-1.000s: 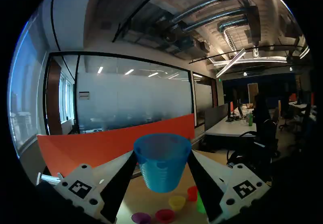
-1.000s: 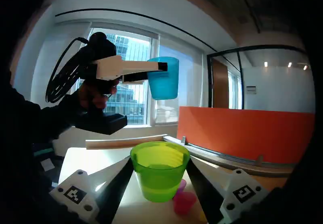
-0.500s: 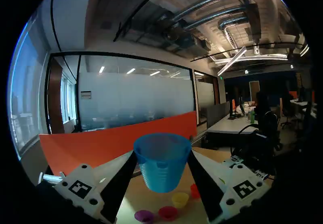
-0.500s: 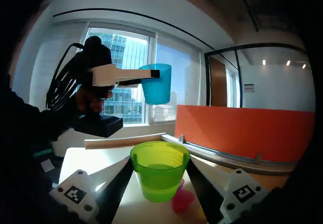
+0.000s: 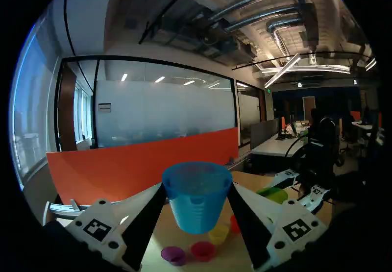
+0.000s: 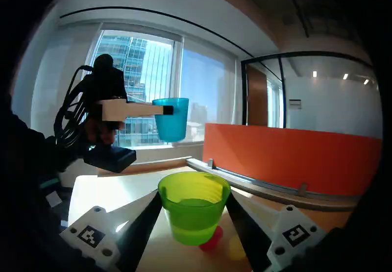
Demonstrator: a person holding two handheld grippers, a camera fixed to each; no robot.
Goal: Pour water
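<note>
**Left gripper view.** The left tool point(image 5: 197, 187) is closed part-way, and both fingers press on the sides of a blue cup point(image 5: 197, 201). The cup stands upright, raised off the desk point(image 5: 235, 257), in front of the lower edge of the orange partition point(image 5: 122, 171). Whether the cup holds any water cannot be told here. Four small cups stand on the desk nearer than the partition, below and just right of the blue cup: purple point(image 5: 173, 255), red point(image 5: 202, 250), yellow point(image 5: 218, 233) and orange point(image 5: 234, 223). To the right of the partition's end, the right tool point(image 5: 280, 191) appears farther off. A green cup point(image 5: 270, 194) sits between its fingers.

**Right gripper view.** The right tool grips the green cup from both sides, with its fingers closed against the cup walls. The cup is upright, in front of and below the partition's left end, and liquid fills roughly its lower half. A red and a yellow small cup show on the desk just beneath it. To the left of the partition, against the window point(image 6: 132, 86), a hand point(image 6: 95, 130) holds the left tool level. The blue cup is clamped upright at its tip, with its rim above the partition's top edge and well apart from the green cup.
</note>
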